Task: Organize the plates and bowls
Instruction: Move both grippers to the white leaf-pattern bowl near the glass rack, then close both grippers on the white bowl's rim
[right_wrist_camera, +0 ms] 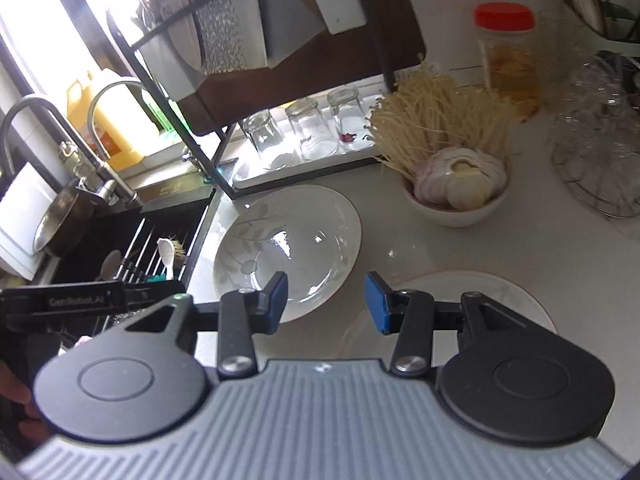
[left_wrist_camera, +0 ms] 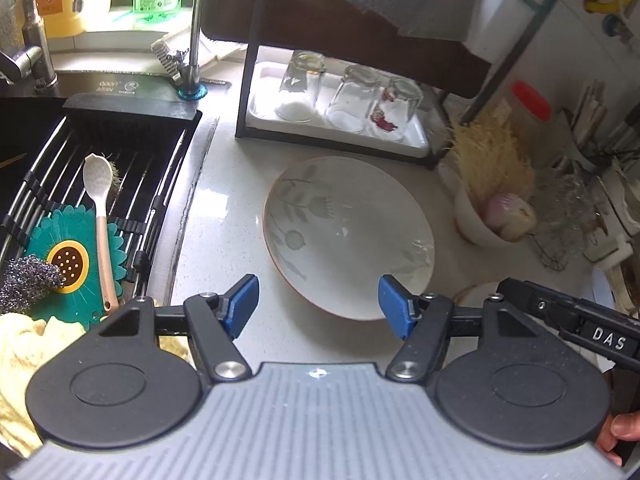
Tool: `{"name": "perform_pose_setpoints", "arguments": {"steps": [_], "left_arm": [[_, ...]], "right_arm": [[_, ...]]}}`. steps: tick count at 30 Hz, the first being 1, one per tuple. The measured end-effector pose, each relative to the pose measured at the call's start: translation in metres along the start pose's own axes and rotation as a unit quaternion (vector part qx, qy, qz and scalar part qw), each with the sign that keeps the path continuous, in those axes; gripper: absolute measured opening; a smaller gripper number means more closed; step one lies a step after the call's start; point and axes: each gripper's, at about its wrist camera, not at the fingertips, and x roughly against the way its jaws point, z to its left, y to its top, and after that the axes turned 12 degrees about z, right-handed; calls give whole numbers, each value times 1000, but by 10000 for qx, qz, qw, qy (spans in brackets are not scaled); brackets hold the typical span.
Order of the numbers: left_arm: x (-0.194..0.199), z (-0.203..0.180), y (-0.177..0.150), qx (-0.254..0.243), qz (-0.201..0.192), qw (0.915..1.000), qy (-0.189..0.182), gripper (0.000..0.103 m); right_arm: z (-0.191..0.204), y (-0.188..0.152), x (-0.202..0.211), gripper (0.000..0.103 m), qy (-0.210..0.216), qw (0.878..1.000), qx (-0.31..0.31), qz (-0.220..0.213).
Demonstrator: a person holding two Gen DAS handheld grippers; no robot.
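— Plate (left_wrist_camera: pixel 348 236) first? Left claw (left_wrist_camera: pixel 318 306) spread, empty, hovering at near rim; right claw (right_wrist_camera: pixel 326 300) parted, empty, between it and second plate (right_wrist_camera: pixel 472 292).

— Approach step, likely. Next: lower, pinch rim, stack on counter (left_wrist_camera: pixel 224 216).

Bright window glare, fisheye warp, blurred
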Motion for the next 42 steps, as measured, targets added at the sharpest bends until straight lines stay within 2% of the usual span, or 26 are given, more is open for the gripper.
{"name": "perform_pose_setpoints", "arguments": {"steps": [7, 13, 16, 20, 26, 29, 31, 42], "left_arm": [[-37, 12, 24, 135, 151, 9996, 183, 71], [-58, 28, 41, 435, 250, 9987, 81, 69], [-74, 35, 52, 600, 353, 9976, 49, 60], [-85, 37, 63, 592, 406, 9973, 152, 52], [-100, 40, 72, 551, 582, 9965, 225, 35], [-106, 39, 74, 548, 731, 9956, 211, 26], [-109, 38, 74, 565, 752, 9954, 173, 21], [-95, 32, 60, 385, 691, 9964, 302, 18]], "right_arm": [[-17, 22, -48, 45, -41, 9996, -102, 268], [-24, 38, -76, 35, -11, 9986, -271, 459], [-26, 42, -87, 32, -55, 9981, -315, 527], [-30, 47, -100, 24, -133, 9973, -354, 632], [-33, 54, -111, 19, -28, 9969, -327, 716], [-34, 57, -114, 11, 126, 9969, -289, 716], [-32, 58, -115, 11, 116, 9973, -195, 699], [-28, 54, -107, 11, 235, 9969, 113, 737]]}}
